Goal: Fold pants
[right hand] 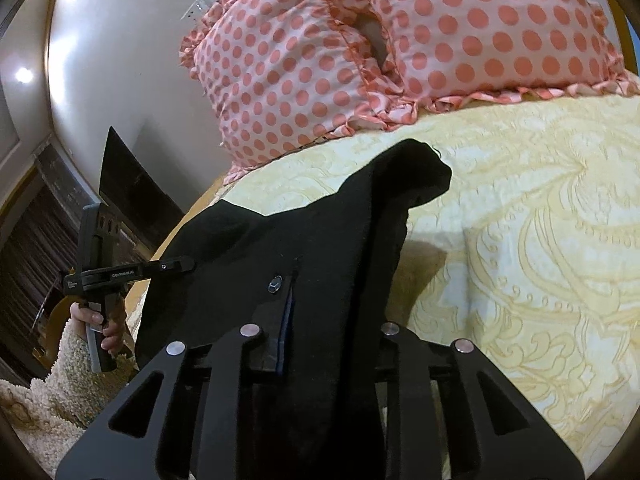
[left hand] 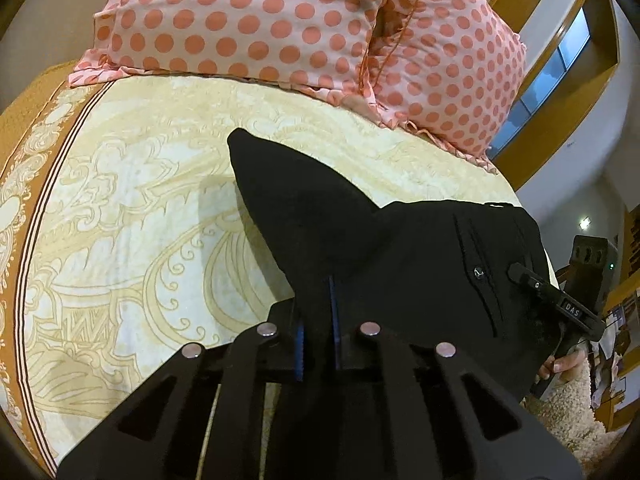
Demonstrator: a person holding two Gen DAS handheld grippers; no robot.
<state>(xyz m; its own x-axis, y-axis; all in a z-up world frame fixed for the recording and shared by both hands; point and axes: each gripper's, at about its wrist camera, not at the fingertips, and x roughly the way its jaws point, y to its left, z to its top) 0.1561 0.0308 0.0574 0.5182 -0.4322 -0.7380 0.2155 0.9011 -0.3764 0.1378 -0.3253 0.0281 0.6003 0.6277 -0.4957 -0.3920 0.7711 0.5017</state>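
On bed point(left hand: 120, 184), below polka-dot pillows point(left hand: 256, 20): black pants point(left hand: 400, 248) bunched, partly lifted. Left gripper point(left hand: 316, 320) jaws clamped on fabric edge; right gripper point(right hand: 320, 320) jaws clamped on thicker fold near button point(right hand: 274, 283). Judgement: both grips secured, fold itself not yet laid.

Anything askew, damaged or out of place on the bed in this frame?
Nothing damaged or spilled. The black pants hang bunched and uneven between the left gripper and right gripper, one corner trailing onto the patterned bedspread. The polka-dot pillows sit normally.
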